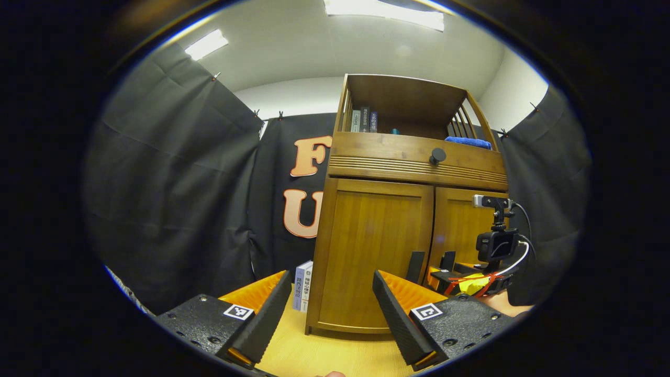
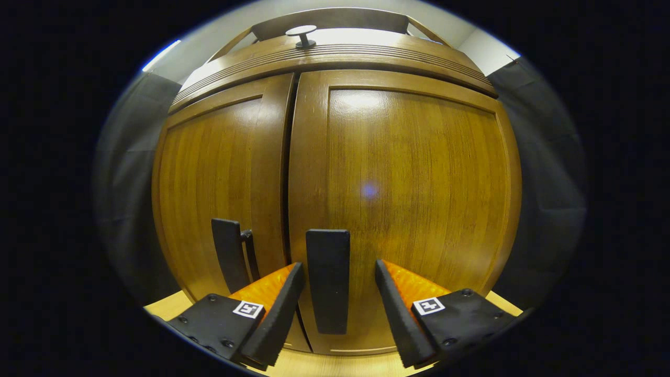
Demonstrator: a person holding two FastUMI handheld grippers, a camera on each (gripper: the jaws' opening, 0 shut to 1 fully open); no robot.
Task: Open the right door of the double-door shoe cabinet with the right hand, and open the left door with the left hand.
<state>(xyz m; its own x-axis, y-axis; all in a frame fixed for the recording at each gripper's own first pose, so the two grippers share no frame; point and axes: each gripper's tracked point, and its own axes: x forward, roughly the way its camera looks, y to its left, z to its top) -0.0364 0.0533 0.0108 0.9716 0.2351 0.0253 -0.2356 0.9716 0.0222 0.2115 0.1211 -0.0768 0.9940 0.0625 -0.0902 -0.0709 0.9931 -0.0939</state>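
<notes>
The wooden shoe cabinet (image 1: 366,293) stands on a light wooden floor with both doors closed. In the right gripper view, the right door (image 2: 419,183) is close ahead and its dark vertical handle (image 2: 327,280) sits between the fingers of my open right gripper (image 2: 337,303), which do not press on it. The left door (image 2: 209,183) has its own handle (image 2: 229,254) just to the left. My left gripper (image 1: 332,314) is open and holds nothing, a short way back from the left door (image 1: 374,251). The right gripper (image 1: 444,273) shows at the door handles (image 1: 415,266).
A drawer with a round knob (image 1: 437,155) runs above the doors. The open shelf on top holds books (image 1: 364,120) and a blue cloth (image 1: 468,142). A book (image 1: 302,285) stands on the floor against the cabinet's left side. Black cloth walls surround the booth.
</notes>
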